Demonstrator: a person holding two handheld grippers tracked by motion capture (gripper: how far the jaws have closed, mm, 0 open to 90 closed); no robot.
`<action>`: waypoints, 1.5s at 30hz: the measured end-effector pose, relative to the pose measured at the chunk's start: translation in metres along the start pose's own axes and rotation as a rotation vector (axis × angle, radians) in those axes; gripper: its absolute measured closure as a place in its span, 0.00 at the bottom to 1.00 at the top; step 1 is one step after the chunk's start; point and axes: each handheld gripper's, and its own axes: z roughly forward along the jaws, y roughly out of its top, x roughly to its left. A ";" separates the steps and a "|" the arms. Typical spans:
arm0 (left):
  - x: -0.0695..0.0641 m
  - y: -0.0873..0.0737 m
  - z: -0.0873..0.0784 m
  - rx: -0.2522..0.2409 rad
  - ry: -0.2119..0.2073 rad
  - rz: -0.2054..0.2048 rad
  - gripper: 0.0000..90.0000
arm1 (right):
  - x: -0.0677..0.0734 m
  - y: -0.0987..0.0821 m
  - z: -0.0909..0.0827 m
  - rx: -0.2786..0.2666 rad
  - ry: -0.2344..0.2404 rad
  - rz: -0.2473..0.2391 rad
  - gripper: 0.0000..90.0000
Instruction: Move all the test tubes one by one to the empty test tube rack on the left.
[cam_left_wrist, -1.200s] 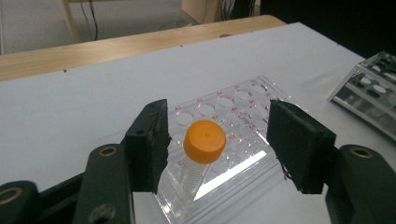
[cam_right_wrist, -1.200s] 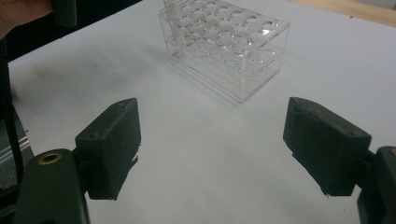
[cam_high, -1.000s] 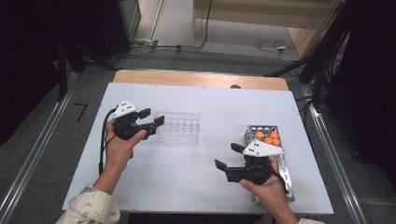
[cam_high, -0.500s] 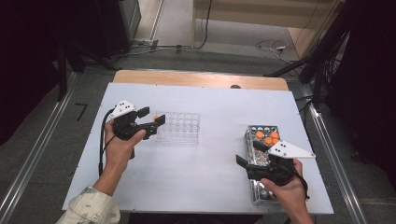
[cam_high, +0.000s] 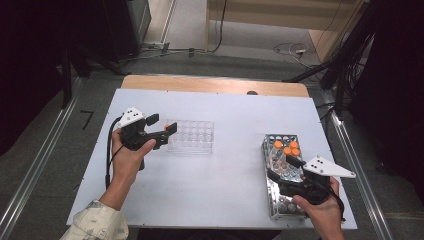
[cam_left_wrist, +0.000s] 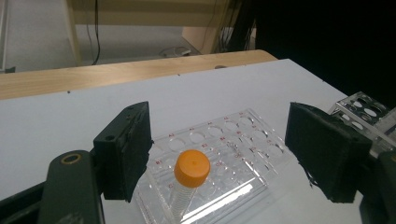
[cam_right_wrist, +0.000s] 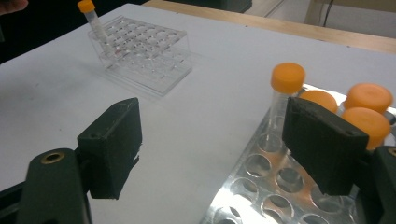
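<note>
- A clear plastic tube rack (cam_high: 190, 136) with rows of round holes sits on the white table top (cam_high: 220, 190) and serves here as the landmark.
- One clear tube with an orange screw cap (cam_left_wrist: 191, 169) stands upright in a hole at the rack's corner nearest the left gripper; in the right gripper view the same tube (cam_right_wrist: 92, 21) rises at the rack's far left corner.
- The left gripper (cam_high: 162, 127), black with a grey three-cornered plate on top, is held in the person's left hand (cam_high: 127, 160) just beside the rack's left end.
- Its jaws are spread wide; in the left gripper view they stand on either side of the orange-capped tube without touching it.
- A shiny metal tube rack (cam_high: 281, 170) lies well apart from the clear rack, to its right, near the table's right edge.
- Several orange-capped tubes (cam_high: 287, 148) stand grouped in the metal rack's far end, the end closer to the clear rack's row.
- The right gripper (cam_high: 281, 167), held in the person's right hand (cam_high: 322, 212), hovers over the metal rack, far to the right of the clear rack.
- Its jaws are spread apart and grip nothing; in the right gripper view one tall orange-capped tube (cam_right_wrist: 285, 93) stands just beside the right jaw's inner face.
</note>
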 end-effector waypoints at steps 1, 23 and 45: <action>0.000 0.000 0.000 0.000 -0.001 0.001 0.26 | -0.002 -0.001 -0.001 -0.001 -0.006 0.000 0.21; -0.004 -0.001 0.002 0.017 -0.009 -0.005 0.25 | -0.047 -0.026 0.004 0.013 -0.194 0.066 0.30; -0.008 -0.001 0.004 0.017 -0.016 -0.003 0.25 | -0.059 -0.026 0.020 0.065 -0.180 0.007 0.68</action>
